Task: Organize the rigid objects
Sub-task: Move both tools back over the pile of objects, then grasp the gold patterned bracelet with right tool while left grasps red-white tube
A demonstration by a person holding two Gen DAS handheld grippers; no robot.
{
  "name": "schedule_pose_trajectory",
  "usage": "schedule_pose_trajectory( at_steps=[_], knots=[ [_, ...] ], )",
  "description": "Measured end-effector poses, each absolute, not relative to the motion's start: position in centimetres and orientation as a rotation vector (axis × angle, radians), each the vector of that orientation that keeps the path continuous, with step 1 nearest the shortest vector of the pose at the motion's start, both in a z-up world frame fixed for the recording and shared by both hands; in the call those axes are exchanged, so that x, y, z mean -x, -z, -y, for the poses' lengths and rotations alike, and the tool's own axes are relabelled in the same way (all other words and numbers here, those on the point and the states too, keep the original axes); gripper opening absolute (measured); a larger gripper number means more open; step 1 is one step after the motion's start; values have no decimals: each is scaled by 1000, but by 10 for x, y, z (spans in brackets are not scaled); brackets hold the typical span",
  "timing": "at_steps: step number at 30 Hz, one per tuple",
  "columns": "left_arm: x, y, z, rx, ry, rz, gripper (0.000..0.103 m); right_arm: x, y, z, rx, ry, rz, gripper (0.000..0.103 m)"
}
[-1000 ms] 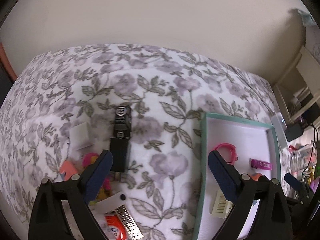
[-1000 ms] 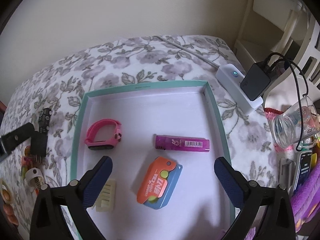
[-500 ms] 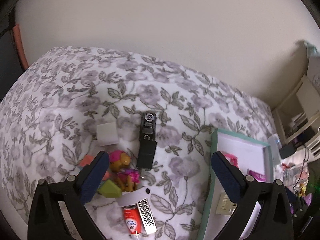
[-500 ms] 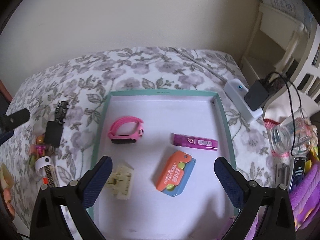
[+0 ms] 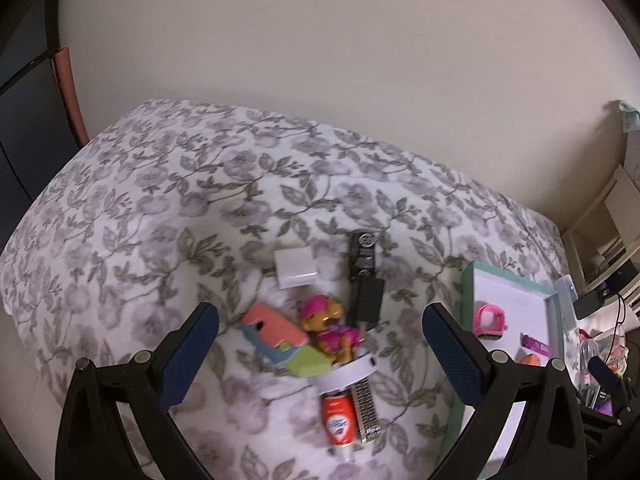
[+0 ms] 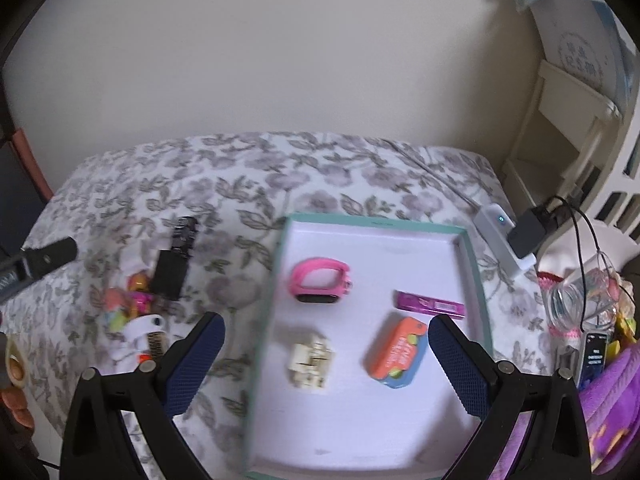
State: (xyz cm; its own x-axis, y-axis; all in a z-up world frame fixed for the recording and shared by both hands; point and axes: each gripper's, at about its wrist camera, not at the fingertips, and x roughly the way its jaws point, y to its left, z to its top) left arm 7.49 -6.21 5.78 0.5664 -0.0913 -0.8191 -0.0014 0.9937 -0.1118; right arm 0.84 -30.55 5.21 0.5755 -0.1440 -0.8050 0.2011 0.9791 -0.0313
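My left gripper [image 5: 320,340] hangs open above a pile on the floral bedspread: a pink and orange toy figure [image 5: 330,330], an orange case [image 5: 274,328], a green block [image 5: 308,362], a white ring [image 5: 352,372], an orange tube [image 5: 338,422], a white cube [image 5: 296,268] and a black key fob [image 5: 366,282]. My right gripper [image 6: 326,350] is open over the teal-rimmed tray [image 6: 476,272], which holds a pink watch [image 6: 320,284], a purple stick [image 6: 430,304], an orange tin [image 6: 398,352] and a cream plug [image 6: 310,364]. Nothing sits between either pair of fingers.
A white power strip [image 6: 502,240] with a black charger [image 6: 528,232] lies right of the tray. A glass jar [image 6: 580,300] and purple fabric [image 6: 608,400] crowd the right edge. White shelving [image 6: 560,128] stands against the wall behind the bed.
Both grippers have pulled back and up, so more of the bed shows. The left view has swung onto the toy pile. Both stay open and nothing on the bed has moved.
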Motion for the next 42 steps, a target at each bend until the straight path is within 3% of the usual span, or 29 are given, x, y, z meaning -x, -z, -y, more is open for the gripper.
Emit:
schedule_pose_trajectory(
  at_steps=[8,18,26,35,42],
  knots=[
    [-71,-45,34,99,-37,-1029,102,-18,-50,248,-7,69,-950,103],
    [-73,-3,15,144,-93,-1181,102,-39,0,205,11,-28,-1090,101],
    [-77,29,22,158,-82,-1308,101,-50,39,202,-68,-60,-1197,87],
    [-80,45,21,185,-91,-1369,101,-58,58,189,-76,-102,-1240,81],
    [-79,46,19,187,-97,-1377,101,-62,63,180,-84,-123,-1222,59]
  ],
)
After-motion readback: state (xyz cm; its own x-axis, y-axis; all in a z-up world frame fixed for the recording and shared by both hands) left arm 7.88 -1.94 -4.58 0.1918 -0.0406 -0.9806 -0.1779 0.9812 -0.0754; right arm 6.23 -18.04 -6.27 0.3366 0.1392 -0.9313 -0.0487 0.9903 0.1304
